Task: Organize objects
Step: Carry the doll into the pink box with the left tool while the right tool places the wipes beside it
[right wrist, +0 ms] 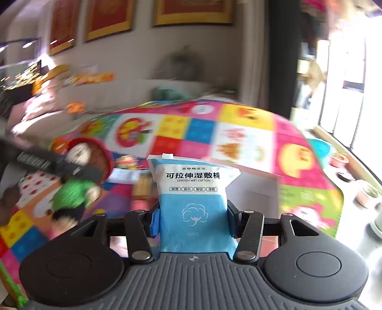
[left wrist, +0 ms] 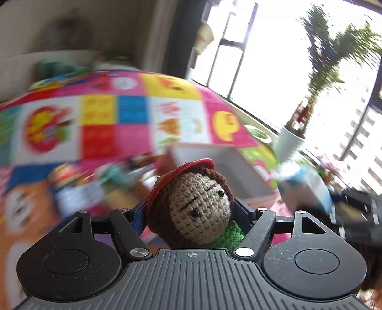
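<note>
From the left wrist, the left gripper [left wrist: 191,214] clamps a crocheted doll [left wrist: 198,205] by the head, with the open box [left wrist: 214,164] straight ahead and below. From the right wrist, the right gripper [right wrist: 192,221] pinches an upright blue cotton-pad packet [right wrist: 193,202]; the box [right wrist: 257,188] sits ahead, slightly right, nearer this hand.

A home living room: colourful play mat [left wrist: 133,114], framed pictures [right wrist: 193,12], potted palm [left wrist: 291,140] by window

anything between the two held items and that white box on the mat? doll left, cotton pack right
Nothing visible blocks either. The left gripper holds the crochet doll and the right gripper holds the wet cotton pack, both above the play mat. The white box sits just ahead. Clutter lies left of it; blur hides detail.
</note>
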`<state>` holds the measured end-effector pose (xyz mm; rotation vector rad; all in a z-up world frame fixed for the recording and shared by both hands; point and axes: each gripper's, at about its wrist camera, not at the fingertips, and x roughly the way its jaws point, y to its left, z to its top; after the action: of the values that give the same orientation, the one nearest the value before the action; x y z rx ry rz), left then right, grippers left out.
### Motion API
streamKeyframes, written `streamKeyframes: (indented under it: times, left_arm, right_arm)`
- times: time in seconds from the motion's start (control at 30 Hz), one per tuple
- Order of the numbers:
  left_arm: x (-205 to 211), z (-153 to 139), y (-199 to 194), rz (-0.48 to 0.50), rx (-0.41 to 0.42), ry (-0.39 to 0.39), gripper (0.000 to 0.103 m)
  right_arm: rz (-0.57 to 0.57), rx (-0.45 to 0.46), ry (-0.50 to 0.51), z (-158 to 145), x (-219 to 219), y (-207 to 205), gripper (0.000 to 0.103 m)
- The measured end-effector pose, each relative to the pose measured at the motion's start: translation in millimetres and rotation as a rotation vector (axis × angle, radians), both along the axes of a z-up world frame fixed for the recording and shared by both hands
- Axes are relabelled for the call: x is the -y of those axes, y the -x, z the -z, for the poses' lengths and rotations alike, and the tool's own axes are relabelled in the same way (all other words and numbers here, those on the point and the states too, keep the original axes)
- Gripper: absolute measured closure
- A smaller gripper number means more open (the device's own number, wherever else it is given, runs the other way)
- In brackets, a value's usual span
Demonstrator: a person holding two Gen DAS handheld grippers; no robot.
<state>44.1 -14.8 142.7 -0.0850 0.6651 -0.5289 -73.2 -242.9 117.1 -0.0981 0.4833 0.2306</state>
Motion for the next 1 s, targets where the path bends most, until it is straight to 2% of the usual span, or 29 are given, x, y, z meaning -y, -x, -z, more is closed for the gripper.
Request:
streamKeyframes:
  times: [0.1,0.23,0.3,0.43,0.5,0.53,0.6,0.77,0.87,1.0]
  left_arm:
    - [62,-1,-55,0.033,0.021,-0.045,0.026]
    - [131,24,-116,0.100,0.093,-0.219,0.026]
    - [152,46,-135,0.121,0.069,-0.314,0.026]
    - [162,84,-141,0.213,-0.071,-0.462,0.025]
    - [160,93,-132,0.248,-0.094,-0.545,0.025]
    - [159,94,-129,0.249,-0.080,-0.576,0.025]
    - [150,90,-126,0.243,-0.069,-0.580,0.025]
    - [116,59,-113,0.245,-0.055,-0.444,0.025]
    - [105,42,-103,0.235,-0.010,-0.405,0.026]
    - [122,40,-102,0.248,0.029,-0.453,0.028]
  right_arm:
    - [0.074,0.006,-0.053,5,30,0,0.052]
    - [0.133,0.007,-0.125,13,64,-3,0.052]
    - [0.159,0.013,-0.122,16,73,-4,0.052]
    - [0.183,0.016,-0.101,25,86,-6,0.052]
    - [0.185,-0.003,-0.107,30,90,-15,0.052]
    - [0.188,-0.014,-0.108,32,91,-22,0.052]
    - [0.188,-0.027,-0.106,36,88,-30,0.052]
    - [0.165,-0.053,-0.094,38,71,-63,0.052]
    - [0.147,-0.088,-0.063,38,56,-94,0.052]
    - [0.153,-0.181,-0.021,46,38,-153,0.052]
